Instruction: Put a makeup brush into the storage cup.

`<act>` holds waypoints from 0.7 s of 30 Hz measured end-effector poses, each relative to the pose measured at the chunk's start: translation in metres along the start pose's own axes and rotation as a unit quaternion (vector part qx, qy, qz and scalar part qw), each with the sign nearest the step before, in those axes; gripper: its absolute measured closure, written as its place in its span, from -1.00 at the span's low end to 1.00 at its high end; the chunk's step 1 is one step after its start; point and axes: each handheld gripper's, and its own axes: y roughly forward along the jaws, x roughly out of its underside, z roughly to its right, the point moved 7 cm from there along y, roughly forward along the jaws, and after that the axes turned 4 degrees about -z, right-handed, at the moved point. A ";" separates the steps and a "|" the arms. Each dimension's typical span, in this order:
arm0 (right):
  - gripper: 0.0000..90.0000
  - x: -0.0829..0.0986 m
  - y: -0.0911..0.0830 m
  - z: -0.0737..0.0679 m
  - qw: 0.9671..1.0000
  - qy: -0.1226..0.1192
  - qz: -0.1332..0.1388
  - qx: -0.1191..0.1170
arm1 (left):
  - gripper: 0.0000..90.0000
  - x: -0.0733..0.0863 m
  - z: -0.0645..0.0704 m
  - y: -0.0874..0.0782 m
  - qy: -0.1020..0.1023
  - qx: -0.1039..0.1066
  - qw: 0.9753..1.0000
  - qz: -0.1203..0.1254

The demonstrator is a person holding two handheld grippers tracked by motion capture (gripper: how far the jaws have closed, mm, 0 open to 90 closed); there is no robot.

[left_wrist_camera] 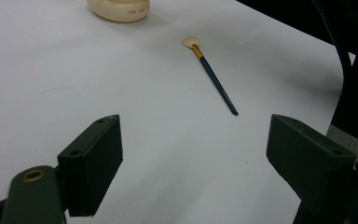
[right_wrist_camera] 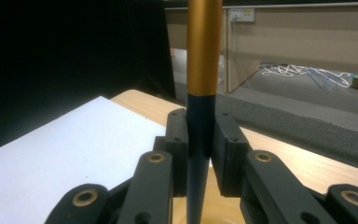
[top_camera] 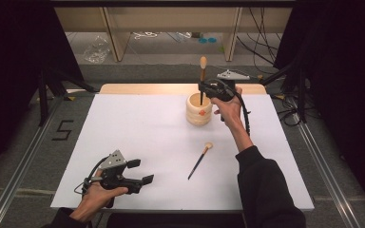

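Right gripper (top_camera: 203, 90) fingers clamp an upright brush (top_camera: 202, 76), its lower end inside the wooden cup (top_camera: 198, 111) at the desk's (top_camera: 138, 123) far side. Left gripper (top_camera: 140, 171) fingers spread wide, empty; second brush (top_camera: 200, 160) lies mid-desk.

We read a black "5" (top_camera: 62, 130) marked on the grey floor left of the table (top_camera: 138, 128) in the high view. The cup (top_camera: 199, 110) carries a small orange mark on its side there; we cannot make it out as text. In the left gripper view the cup (left_wrist_camera: 119, 8) bears a short line of dark print near its base, too blurred for us to read. We find nothing else legible.
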 end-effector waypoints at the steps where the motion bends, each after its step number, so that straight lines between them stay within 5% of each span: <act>1: 0.74 0.000 0.001 0.001 1.000 -0.002 0.006 -0.002 | -0.59 0.000 0.000 0.000 0.000 0.003 1.000 0.000; 21: 0.74 0.016 0.012 0.011 1.000 0.013 -0.015 0.008 | -0.59 0.000 0.000 0.000 0.000 -0.001 1.000 -0.001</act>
